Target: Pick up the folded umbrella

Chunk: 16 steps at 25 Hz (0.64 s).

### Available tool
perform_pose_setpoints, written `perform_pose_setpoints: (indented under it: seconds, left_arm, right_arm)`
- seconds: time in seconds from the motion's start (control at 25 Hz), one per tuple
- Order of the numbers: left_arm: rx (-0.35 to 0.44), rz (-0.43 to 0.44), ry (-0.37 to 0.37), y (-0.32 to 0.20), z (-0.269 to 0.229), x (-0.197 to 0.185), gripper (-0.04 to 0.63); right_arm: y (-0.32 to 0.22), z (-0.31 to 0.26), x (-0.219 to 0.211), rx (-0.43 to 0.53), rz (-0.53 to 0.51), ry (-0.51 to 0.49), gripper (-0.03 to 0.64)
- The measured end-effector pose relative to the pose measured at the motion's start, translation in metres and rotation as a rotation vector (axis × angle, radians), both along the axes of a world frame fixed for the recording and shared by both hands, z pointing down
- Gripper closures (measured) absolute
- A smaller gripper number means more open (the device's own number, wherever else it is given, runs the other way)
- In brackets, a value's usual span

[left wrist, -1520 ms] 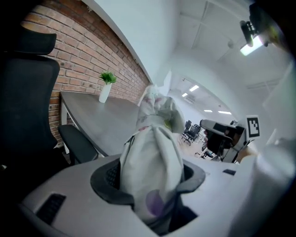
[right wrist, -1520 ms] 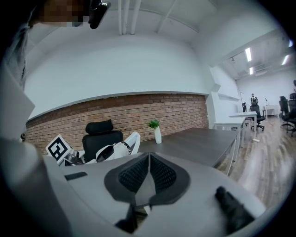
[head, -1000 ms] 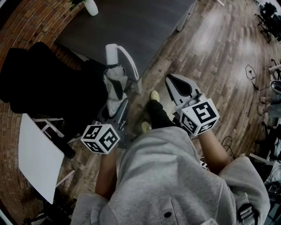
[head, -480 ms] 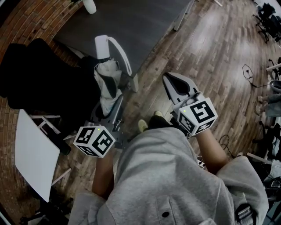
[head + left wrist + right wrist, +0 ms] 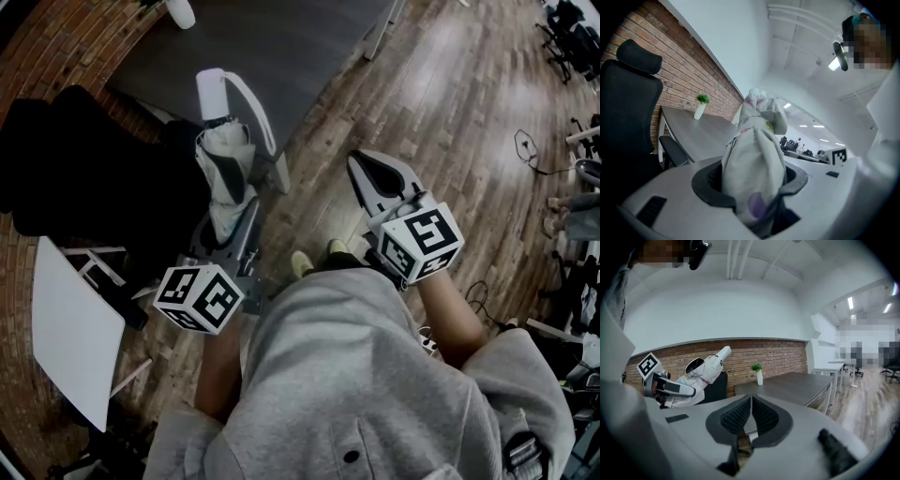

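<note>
The folded umbrella [image 5: 225, 169], pale grey-white cloth with a white handle and strap loop, is clamped in my left gripper [image 5: 228, 217] and held up off the floor beside the black office chair [image 5: 84, 178]. In the left gripper view the umbrella [image 5: 754, 164] fills the space between the jaws, which press on its cloth. From the right gripper view the umbrella [image 5: 705, 369] shows at the left, its handle pointing up and to the right. My right gripper [image 5: 380, 178] hovers over the wooden floor with its jaws together and nothing between them [image 5: 751, 414].
A dark grey table [image 5: 281, 47] stands ahead, with a small white vase [image 5: 181, 13] holding a plant at its far corner. A white panel [image 5: 70, 333] leans at the lower left. The person's shoes [image 5: 302, 264] are on the wooden floor [image 5: 469, 103]. Cables lie at the right.
My left gripper has lifted the umbrella and carried it a little to the left. The right gripper has drifted slightly left, still closed and empty.
</note>
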<state>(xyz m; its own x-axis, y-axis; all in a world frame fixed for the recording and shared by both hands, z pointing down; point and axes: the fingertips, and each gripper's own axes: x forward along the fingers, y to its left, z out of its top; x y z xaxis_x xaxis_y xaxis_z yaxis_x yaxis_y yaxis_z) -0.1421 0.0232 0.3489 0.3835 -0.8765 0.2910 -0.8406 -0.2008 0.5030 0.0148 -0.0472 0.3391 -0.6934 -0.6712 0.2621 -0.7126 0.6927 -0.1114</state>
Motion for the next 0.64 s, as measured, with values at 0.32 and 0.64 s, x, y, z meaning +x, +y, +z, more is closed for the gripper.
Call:
perform_pose_setpoints:
  seconds: [0.32, 0.64]
  left_arm:
    - [-0.004, -0.002, -0.004, -0.001, 0.0, -0.005, 0.362]
    - [0.001, 0.005, 0.002, -0.001, -0.003, -0.005, 0.362]
  right_arm:
    - [0.0, -0.002, -0.01, 0.006, -0.012, -0.009, 0.592]
    - [0.001, -0.002, -0.014, 0.011, -0.017, -0.003, 0.592]
